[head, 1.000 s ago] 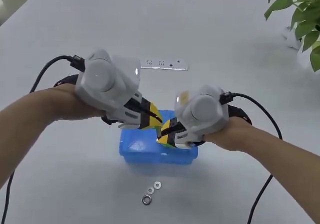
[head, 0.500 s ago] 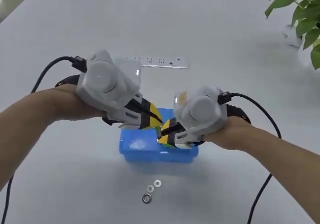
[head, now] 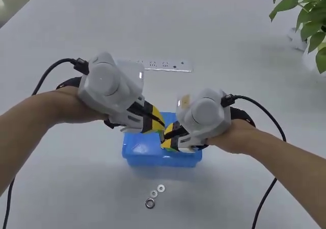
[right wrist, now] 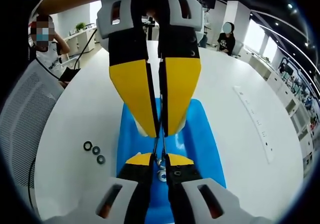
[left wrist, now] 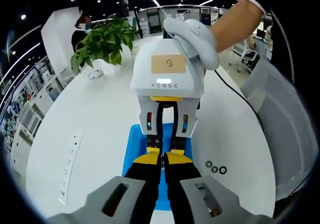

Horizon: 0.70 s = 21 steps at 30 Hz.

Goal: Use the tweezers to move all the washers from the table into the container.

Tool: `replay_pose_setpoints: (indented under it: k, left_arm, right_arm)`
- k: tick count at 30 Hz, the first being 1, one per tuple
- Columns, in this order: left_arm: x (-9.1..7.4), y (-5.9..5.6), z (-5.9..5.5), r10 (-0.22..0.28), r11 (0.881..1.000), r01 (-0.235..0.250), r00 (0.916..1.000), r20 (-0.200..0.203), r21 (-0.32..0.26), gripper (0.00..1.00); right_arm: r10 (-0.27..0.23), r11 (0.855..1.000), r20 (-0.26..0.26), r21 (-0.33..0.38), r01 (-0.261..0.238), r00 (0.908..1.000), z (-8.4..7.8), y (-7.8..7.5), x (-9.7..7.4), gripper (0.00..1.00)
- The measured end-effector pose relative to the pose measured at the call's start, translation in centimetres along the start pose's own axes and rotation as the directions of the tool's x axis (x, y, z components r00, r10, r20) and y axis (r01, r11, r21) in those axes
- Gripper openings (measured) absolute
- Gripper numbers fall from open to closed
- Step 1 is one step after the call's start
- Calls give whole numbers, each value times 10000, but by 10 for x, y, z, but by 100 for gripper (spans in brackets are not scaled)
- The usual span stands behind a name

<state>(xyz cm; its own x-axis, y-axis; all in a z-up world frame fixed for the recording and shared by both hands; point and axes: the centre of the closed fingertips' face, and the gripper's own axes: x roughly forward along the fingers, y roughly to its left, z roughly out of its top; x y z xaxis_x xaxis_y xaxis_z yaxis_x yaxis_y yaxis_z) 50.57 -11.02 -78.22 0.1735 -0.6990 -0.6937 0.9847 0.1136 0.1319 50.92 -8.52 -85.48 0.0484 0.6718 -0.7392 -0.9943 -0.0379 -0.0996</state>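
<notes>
A blue rectangular plastic container (head: 153, 155) is set on the white table (head: 229, 45), midway between the left and right edges and toward the near edge. Three small metal ring washers (head: 154, 194) are laid in a short row on the table, between the container and the near edge, apart from the container wall.

The left gripper (head: 160, 123) and right gripper (head: 165, 137) are held tip to tip over the container. In the right gripper view, thin metal tweezers (right wrist: 161, 146) are seen running along the slit between the left gripper's yellow fingers (right wrist: 135, 92), which are clenched on them. The tweezers' tip end is reached in between the right gripper's own fingers (right wrist: 181, 160). These are drawn nearly together, but whether the tweezers are pressed by them cannot be told.

In the left gripper view, the left fingers (left wrist: 149, 159) are seen close together above the container (left wrist: 136, 144), with the washers (left wrist: 215, 168) off to the side.

A white power strip (head: 165, 65) is placed beyond the container, toward the far edge. A green leafy plant (head: 305, 20) is seen at the far right corner.
</notes>
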Motion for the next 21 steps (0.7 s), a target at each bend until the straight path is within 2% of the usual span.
replay_pose_setpoints:
  k: [6, 21]
  left_arm:
    - [-7, 0, 5, 113, 9999, -114, 9999, 34, 87, 6]
    - [-27, -7, 28, 327, 9990, -334, 9992, 214, 313, 6]
  right_arm:
    - [-63, 10000, 88, -67, 64, 9999, 7, 0, -5, 12]
    - [-423, 9987, 405, -275, 434, 9983, 29, 4, -25, 12]
